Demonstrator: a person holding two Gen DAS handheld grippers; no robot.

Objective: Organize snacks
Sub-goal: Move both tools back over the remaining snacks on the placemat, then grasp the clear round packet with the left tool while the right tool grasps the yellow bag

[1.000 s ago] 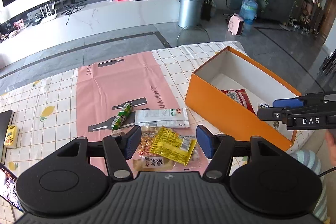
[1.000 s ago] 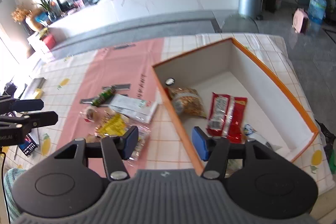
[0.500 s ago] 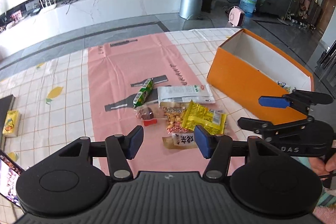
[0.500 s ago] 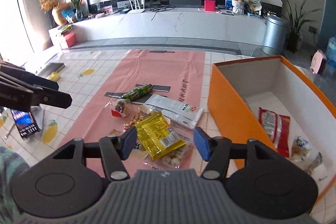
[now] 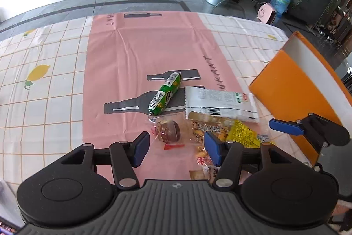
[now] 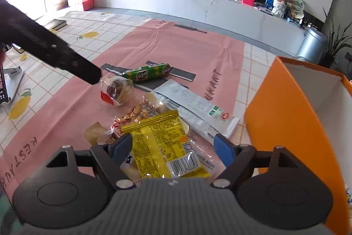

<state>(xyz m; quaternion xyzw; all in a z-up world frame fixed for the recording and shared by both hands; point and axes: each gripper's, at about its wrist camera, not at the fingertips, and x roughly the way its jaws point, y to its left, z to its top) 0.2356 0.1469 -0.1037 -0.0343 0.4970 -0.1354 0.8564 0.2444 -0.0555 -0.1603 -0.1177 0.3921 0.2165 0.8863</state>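
Snacks lie in a pile on the pink mat (image 5: 143, 47). A clear-wrapped brown cake (image 5: 167, 130) lies just ahead of my open left gripper (image 5: 177, 147), between its fingers. A green sausage stick (image 5: 166, 94), a white packet (image 5: 220, 102) and a peanut bag (image 5: 211, 129) lie beyond. My open right gripper (image 6: 172, 148) straddles a yellow packet (image 6: 164, 142) close above it. The cake (image 6: 116, 90), sausage (image 6: 146, 74) and white packet (image 6: 193, 107) also show in the right wrist view. The orange box (image 6: 286, 113) stands to the right.
The table carries a checked lemon-print cloth (image 5: 44, 91). A phone on a stand (image 6: 8, 85) stands at the left edge. My left gripper's arm (image 6: 50, 52) reaches in from the left; my right gripper's finger (image 5: 286, 127) shows beside the box (image 5: 292, 89).
Both grippers have come away from the box and down toward the snack pile. The left one now frames the cake, the right one the yellow packet. Both stay open.
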